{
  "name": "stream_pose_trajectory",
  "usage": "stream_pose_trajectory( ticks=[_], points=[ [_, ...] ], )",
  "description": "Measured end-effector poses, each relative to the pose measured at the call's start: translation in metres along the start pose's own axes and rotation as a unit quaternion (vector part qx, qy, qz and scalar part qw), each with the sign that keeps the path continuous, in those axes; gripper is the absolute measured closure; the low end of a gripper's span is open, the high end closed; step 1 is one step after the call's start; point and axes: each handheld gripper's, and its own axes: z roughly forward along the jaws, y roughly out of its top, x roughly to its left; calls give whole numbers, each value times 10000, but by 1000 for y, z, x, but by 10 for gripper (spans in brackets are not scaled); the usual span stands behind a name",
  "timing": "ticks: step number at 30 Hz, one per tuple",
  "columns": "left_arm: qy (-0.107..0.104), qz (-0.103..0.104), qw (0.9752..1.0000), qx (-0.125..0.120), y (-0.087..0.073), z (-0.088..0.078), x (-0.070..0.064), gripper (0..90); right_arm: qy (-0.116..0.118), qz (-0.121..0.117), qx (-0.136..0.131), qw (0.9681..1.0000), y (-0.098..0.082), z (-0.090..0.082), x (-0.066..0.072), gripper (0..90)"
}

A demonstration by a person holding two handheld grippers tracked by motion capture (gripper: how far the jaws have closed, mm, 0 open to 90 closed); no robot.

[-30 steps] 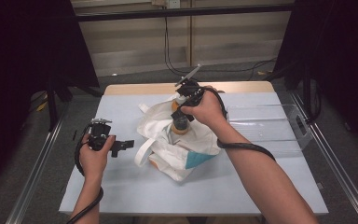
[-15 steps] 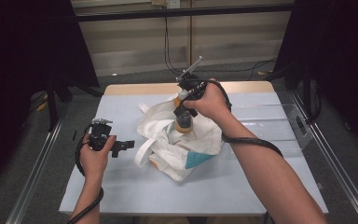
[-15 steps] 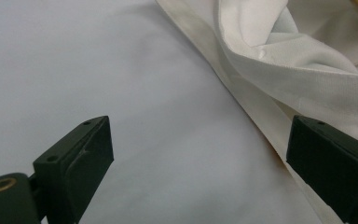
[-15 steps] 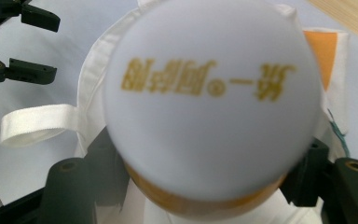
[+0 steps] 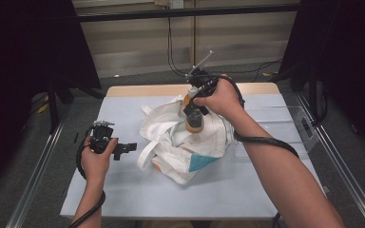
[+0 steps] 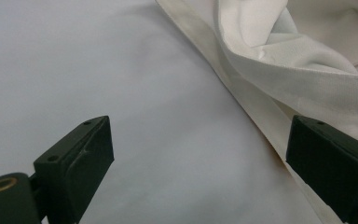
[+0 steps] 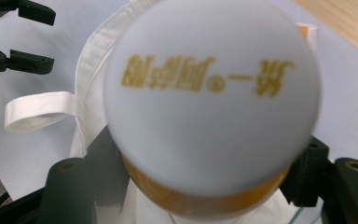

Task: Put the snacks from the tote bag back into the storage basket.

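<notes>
The left gripper (image 5: 129,147) stays put on the near left of the table (image 5: 123,190), jaws spread and empty, just beside the white cloth bag (image 5: 190,152). Farther back, the right gripper (image 5: 193,114) has risen since the earlier frame, its jaws pinching the orange bottle (image 5: 194,124) with a white cap, now lifted higher above the bag's mouth.

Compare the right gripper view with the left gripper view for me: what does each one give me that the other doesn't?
Right gripper view alone: the bottle clamped in the right gripper, its white cap with blurred gold lettering facing the camera, and the left gripper farther off. Left gripper view alone: the left gripper with jaws wide apart and nothing between them, over the bare table cover. Both share the white cloth bag.
</notes>
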Motion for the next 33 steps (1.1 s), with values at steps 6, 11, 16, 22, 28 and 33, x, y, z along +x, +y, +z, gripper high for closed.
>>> stream_pose_trajectory(
  ticks=[6, 11, 16, 22, 28, 33],
  points=[
    [-4, -12, 10000, -6, 0, -1, 0, 72, -17, 27, 53, 10000, -1, -6, -2, 305],
    [-17, -52, 10000, -15, 0, -1, 0, 72, -79, 23, 114, 9999, -3, -12, -5, 305],
    [34, 14, 10000, -9, 0, -1, 1, 72, -108, 32, 131, 9999, -5, -17, -8, 305],
    [-27, -59, 10000, -7, 0, 0, 0, 72, -119, 55, 138, 9998, -7, -23, -12, 305],
    [-38, -43, 10000, 16, 0, -1, 0, 72, -139, 76, 171, 9997, -10, -28, -14, 305],
    [14, 1, 10000, -1, 0, -1, 0, 72, -148, 102, 204, 9996, -11, -33, -16, 305]
  ],
)
